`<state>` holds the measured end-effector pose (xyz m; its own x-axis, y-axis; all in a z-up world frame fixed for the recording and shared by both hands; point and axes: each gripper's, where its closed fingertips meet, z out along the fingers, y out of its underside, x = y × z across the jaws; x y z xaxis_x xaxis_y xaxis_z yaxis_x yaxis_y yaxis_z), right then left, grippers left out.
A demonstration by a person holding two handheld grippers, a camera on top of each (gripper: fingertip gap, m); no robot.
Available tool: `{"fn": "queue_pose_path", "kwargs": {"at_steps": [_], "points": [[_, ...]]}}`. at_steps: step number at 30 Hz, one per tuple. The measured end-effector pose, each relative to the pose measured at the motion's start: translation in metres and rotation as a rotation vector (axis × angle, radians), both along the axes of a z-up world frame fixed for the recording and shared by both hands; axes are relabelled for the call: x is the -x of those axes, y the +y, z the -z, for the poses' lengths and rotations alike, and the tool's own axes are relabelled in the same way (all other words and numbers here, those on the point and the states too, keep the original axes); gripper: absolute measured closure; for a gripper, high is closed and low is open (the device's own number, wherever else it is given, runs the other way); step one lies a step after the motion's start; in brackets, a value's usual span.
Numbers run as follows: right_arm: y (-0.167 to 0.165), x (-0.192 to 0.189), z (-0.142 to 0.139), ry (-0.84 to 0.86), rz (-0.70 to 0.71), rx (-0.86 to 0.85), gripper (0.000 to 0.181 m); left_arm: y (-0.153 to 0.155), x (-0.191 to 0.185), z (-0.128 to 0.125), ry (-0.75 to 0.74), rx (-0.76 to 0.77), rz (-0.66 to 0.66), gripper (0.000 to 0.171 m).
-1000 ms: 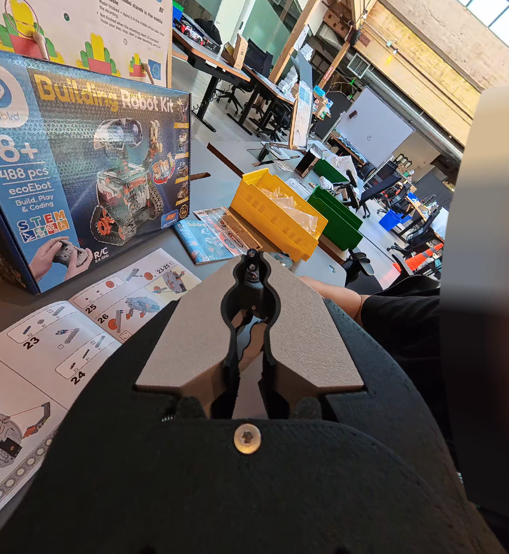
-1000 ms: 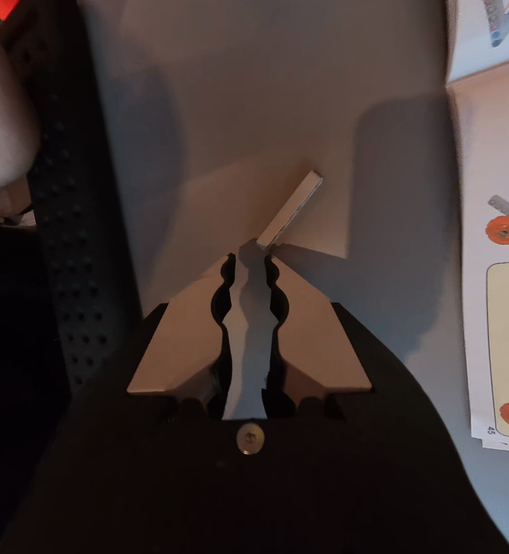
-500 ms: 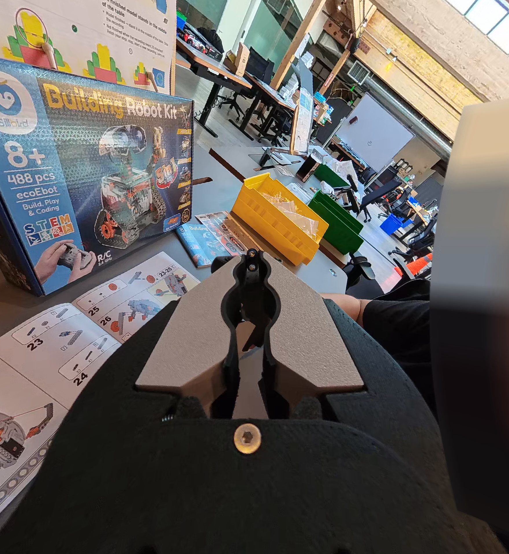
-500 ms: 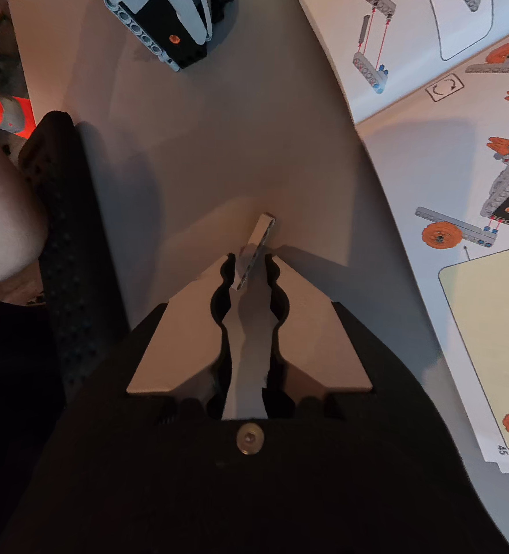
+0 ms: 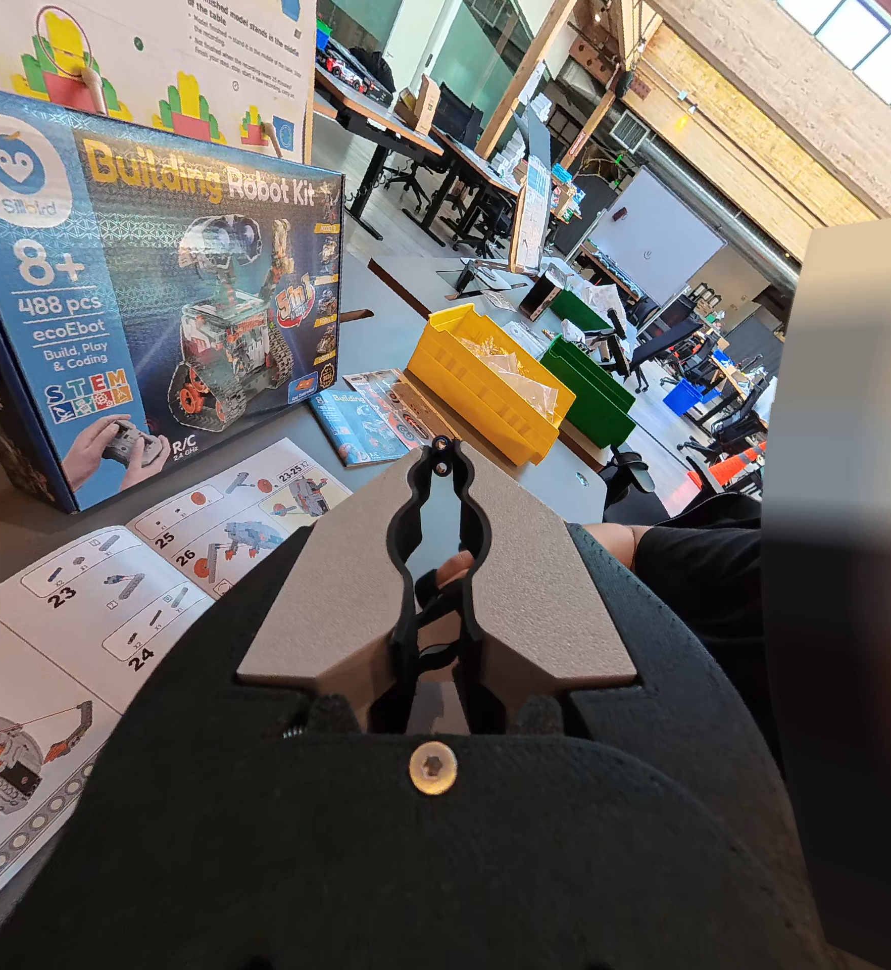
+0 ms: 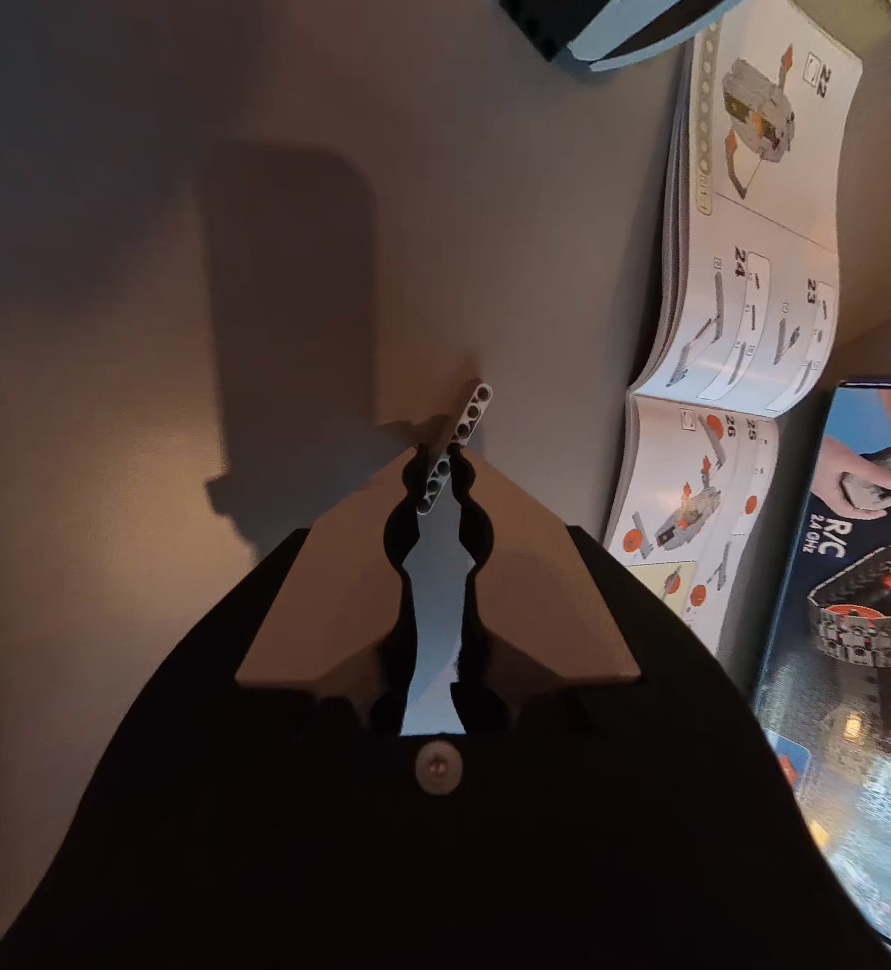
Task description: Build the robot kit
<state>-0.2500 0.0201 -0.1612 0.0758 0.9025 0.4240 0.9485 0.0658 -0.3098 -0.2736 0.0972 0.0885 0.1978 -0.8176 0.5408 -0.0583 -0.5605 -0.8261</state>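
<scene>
My left gripper [image 5: 441, 455] is shut on a thin black part with holes [image 5: 439, 464], which sticks out a little past the tips and runs back between the fingers. It is held above the grey table, over an open instruction booklet [image 5: 118, 577]. My right gripper [image 6: 437, 450] is shut on a short grey beam with a row of holes [image 6: 468, 417], held at an angle above the bare grey table [image 6: 223, 262]. A person's hand and arm [image 5: 608, 540] show behind the left gripper.
A blue robot kit box [image 5: 144, 315] stands at the left; it also shows in the right wrist view [image 6: 852, 603]. The booklet [image 6: 748, 315] lies beside it. A small blue leaflet [image 5: 354, 425], a yellow bin [image 5: 480, 388] and a green bin [image 5: 595, 393] lie farther back. Some 25 centimeters of space lies between my two pairs of fingers.
My right gripper closed on the grey beam that lay just past its tips, lifted it, and swung toward the booklet and box. The left gripper kept its black part and barely moved.
</scene>
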Motion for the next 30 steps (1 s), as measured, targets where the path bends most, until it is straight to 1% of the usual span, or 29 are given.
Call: {"fn": "queue_pose_path", "kwargs": {"at_steps": [3, 7, 8, 10, 13, 16, 19, 21, 23, 25, 30], "points": [[-0.008, 0.005, -0.005, 0.082, 0.029, 0.11, 0.17, -0.001, 0.002, -0.002, -0.009, -0.004, 0.001, 0.166], [-0.003, 0.01, -0.026, 0.27, 0.076, 0.267, 0.166, -0.003, 0.005, -0.005, -0.022, -0.012, 0.001, 0.166], [-0.002, 0.01, -0.029, 0.302, 0.083, 0.321, 0.16, -0.002, 0.005, -0.006, -0.026, -0.012, 0.0, 0.166], [0.003, 0.013, -0.03, 0.343, 0.148, 0.423, 0.158, -0.002, 0.006, -0.006, -0.027, -0.01, -0.005, 0.166], [0.007, 0.018, -0.02, 0.334, 0.251, 0.518, 0.158, -0.002, 0.006, -0.006, -0.026, -0.009, -0.006, 0.166], [0.013, 0.014, -0.006, 0.253, 0.328, 0.492, 0.156, -0.002, 0.006, -0.005, -0.023, -0.006, -0.005, 0.166], [0.015, 0.017, -0.002, 0.259, 0.383, 0.506, 0.159, -0.002, 0.004, -0.004, -0.02, -0.002, 0.001, 0.166], [0.014, 0.015, 0.002, 0.234, 0.407, 0.524, 0.162, -0.001, 0.003, -0.002, -0.016, 0.001, 0.004, 0.166], [0.013, 0.013, 0.004, 0.219, 0.417, 0.526, 0.165, -0.001, 0.001, -0.002, -0.012, 0.003, 0.008, 0.166], [0.012, 0.014, 0.004, 0.22, 0.416, 0.528, 0.173, -0.001, 0.0, -0.001, -0.01, 0.003, 0.009, 0.166], [0.011, 0.014, 0.004, 0.191, 0.403, 0.512, 0.175, -0.002, -0.004, 0.0, -0.003, 0.005, 0.018, 0.166]]}}
